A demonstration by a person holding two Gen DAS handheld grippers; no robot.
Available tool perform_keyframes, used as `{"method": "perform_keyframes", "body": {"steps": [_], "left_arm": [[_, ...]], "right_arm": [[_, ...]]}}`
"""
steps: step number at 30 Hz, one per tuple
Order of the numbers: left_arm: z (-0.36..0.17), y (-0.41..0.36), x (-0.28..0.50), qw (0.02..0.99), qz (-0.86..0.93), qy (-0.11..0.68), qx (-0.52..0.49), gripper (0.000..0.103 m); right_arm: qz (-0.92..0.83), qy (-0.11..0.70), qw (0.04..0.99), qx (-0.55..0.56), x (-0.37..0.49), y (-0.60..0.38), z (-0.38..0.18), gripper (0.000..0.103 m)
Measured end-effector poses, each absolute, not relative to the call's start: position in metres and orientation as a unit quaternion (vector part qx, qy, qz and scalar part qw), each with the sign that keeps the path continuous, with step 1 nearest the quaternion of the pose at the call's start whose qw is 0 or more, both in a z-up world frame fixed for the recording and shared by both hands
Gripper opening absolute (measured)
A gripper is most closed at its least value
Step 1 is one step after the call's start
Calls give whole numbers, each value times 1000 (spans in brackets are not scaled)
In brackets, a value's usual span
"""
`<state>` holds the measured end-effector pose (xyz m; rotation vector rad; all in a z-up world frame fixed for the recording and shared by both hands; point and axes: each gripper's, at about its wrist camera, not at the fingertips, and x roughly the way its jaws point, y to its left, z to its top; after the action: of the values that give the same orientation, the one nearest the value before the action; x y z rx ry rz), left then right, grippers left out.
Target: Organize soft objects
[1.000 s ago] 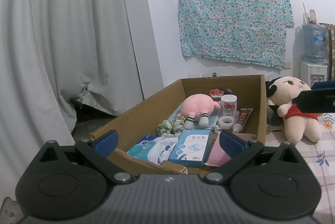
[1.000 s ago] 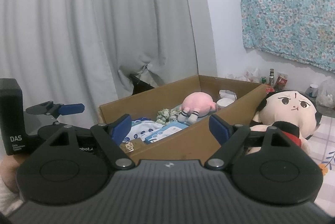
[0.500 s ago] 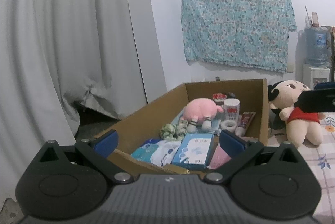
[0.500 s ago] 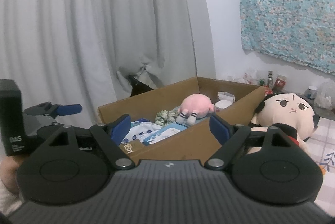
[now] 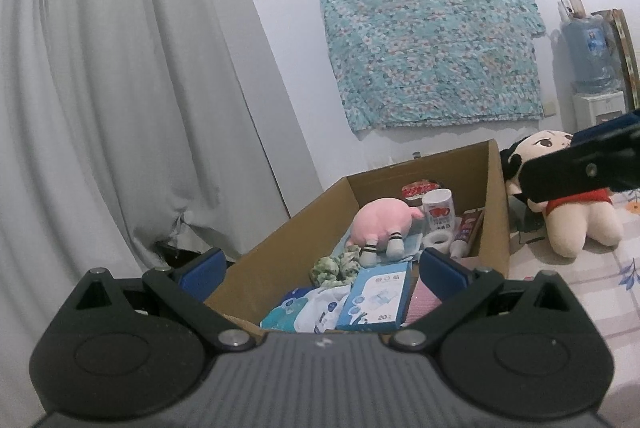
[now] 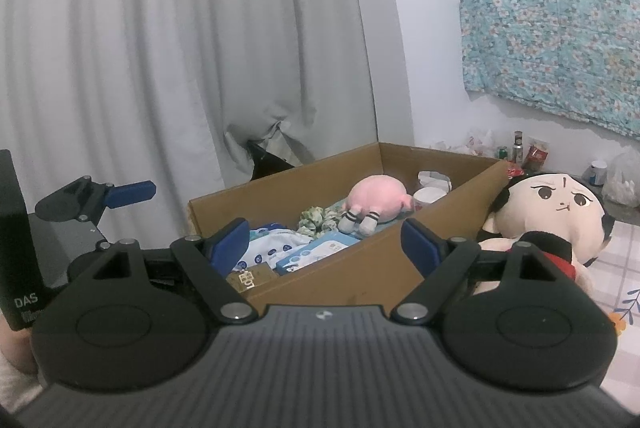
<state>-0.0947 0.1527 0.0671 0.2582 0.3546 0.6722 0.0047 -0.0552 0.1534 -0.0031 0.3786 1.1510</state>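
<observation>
**A:** Where do we stand?

**B:** We hold both tools short of the cardboard box (image 6: 352,272). Our left gripper (image 5: 320,264) and right gripper (image 6: 326,242) gape wide, empty. The pink plush (image 6: 378,198) already lies inside the box, among packets and a green scrunchie (image 5: 336,264).

**A:** What remains?

**B:** The big-headed doll (image 6: 548,216) sits outside, just beside the box's right wall. We judge it comes next.

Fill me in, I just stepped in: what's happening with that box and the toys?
A person holds a gripper in each hand, both aimed at the cardboard box. The left gripper and right gripper are open and empty. A pink plush lies in the box among packets and a green scrunchie. The big doll sits outside, beside the box. Nothing is picked up yet.
</observation>
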Motion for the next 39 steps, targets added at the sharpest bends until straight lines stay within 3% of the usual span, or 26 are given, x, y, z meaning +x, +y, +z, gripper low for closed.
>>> {"method": "perform_keyframes", "body": {"steps": [39], "left_arm": [[69, 165, -92, 918, 335, 194, 88, 103]], "right_arm": [[552, 183, 813, -14, -1, -55, 153, 87]]}}
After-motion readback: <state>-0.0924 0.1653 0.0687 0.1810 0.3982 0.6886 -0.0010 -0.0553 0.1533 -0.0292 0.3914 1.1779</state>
